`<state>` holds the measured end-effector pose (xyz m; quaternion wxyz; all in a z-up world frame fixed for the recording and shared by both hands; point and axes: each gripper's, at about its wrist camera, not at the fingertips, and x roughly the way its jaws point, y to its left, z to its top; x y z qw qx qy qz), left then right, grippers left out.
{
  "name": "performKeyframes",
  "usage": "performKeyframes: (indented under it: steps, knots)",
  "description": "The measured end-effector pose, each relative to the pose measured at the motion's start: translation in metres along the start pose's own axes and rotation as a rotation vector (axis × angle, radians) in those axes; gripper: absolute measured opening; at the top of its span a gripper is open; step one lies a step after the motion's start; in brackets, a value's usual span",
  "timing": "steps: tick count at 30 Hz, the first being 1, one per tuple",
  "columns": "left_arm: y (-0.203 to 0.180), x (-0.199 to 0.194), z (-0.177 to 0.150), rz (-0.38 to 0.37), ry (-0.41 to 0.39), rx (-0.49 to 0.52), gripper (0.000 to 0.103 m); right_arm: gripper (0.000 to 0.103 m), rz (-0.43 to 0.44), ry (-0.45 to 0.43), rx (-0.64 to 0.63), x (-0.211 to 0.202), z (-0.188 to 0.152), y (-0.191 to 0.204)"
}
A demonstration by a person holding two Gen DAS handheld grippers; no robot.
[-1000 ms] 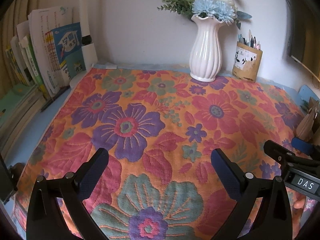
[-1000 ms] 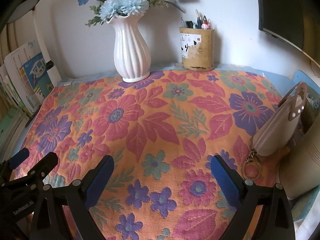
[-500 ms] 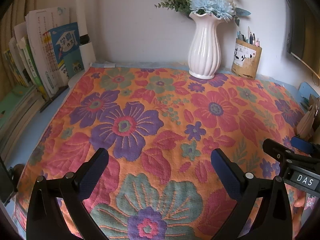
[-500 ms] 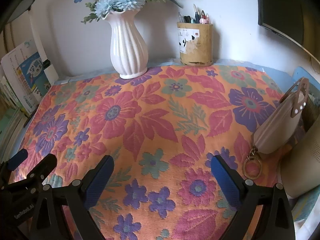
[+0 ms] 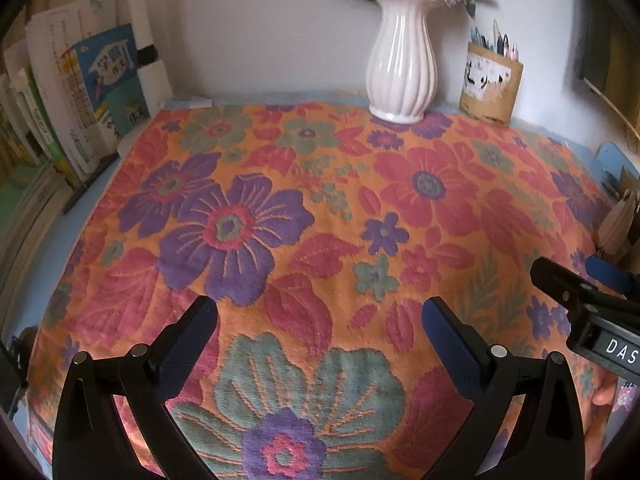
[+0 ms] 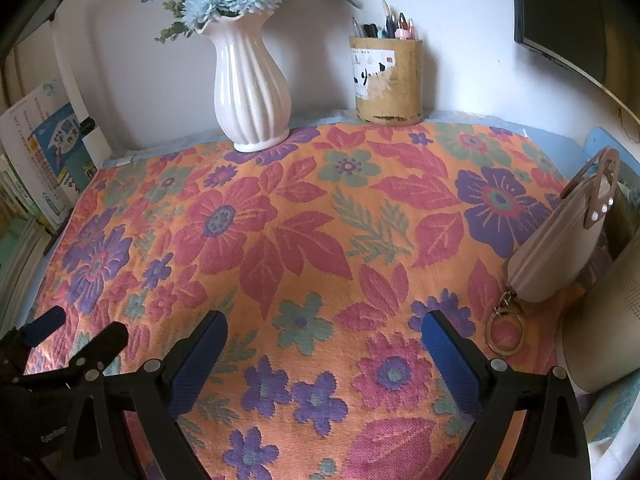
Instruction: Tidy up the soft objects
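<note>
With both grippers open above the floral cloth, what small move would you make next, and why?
Probably lower both onto the near edge of the floral cloth and pinch it. The left hand-held gripper and right hand-held gripper are open and empty above it, side by side. The cloth lies flat and unfolded; the vase stands on its far edge, so lift gently.

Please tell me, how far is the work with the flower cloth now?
Nothing looks done: the floral cloth lies spread flat, unfolded. In hand: nothing; the left gripper and right gripper hover open above its near part. Left: gripping and folding it, minding the vase standing on its far edge.
</note>
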<state>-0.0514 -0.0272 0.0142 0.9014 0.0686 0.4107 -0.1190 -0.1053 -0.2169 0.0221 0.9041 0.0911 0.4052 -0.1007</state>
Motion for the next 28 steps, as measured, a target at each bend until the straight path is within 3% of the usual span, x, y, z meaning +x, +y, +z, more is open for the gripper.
performKeyframes:
  steps: [8, 14, 20, 28]
  knots:
    - [-0.004, 0.008, -0.001, 0.045, 0.046, 0.018, 0.102, 0.098, -0.004, 0.025, 0.005, 0.004, 0.0, -0.003]
    - [0.007, 0.017, 0.001, -0.012, 0.097, -0.036, 0.103, 0.102, -0.006, 0.084, -0.001, 0.012, 0.0, -0.002]
    - [0.006, 0.016, -0.001, -0.015, 0.091, -0.031, 0.103, 0.103, -0.071, 0.116, -0.064, 0.018, -0.001, 0.01]
    - [0.005, 0.017, 0.0, -0.02, 0.087, -0.015, 0.103, 0.103, -0.069, 0.117, -0.064, 0.018, -0.001, 0.008]
